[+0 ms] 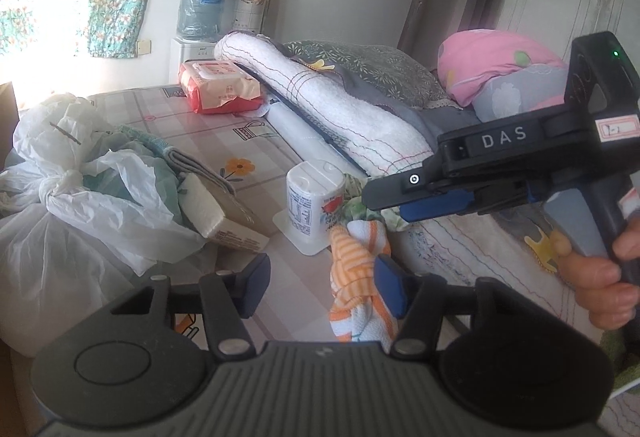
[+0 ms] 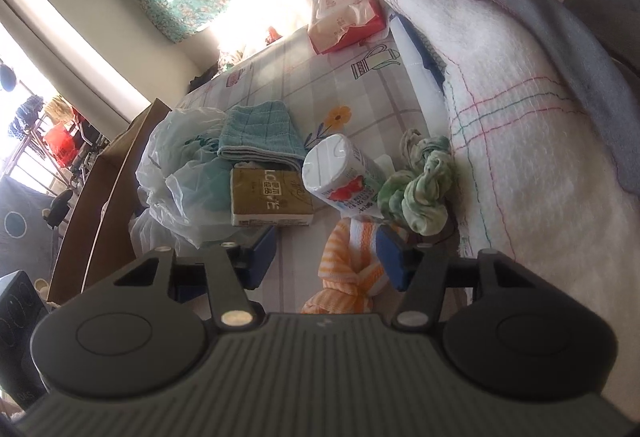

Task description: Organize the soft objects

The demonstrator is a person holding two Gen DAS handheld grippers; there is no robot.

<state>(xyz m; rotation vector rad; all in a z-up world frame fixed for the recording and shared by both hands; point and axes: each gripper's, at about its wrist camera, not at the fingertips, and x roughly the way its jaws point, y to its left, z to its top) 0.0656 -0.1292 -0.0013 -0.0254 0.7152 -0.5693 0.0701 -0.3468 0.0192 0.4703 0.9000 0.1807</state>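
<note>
Orange-striped cloth (image 1: 360, 277) on bed beside white bottle (image 1: 314, 203), left gripper (image 1: 320, 287) and right gripper (image 2: 326, 257) jaws spread.

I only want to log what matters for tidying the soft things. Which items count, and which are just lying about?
Job: orange striped cloth; green knotted cloth; folded teal towel.

Lying about: white canister; tissue box; wet-wipes pack; plastic bags.
</note>
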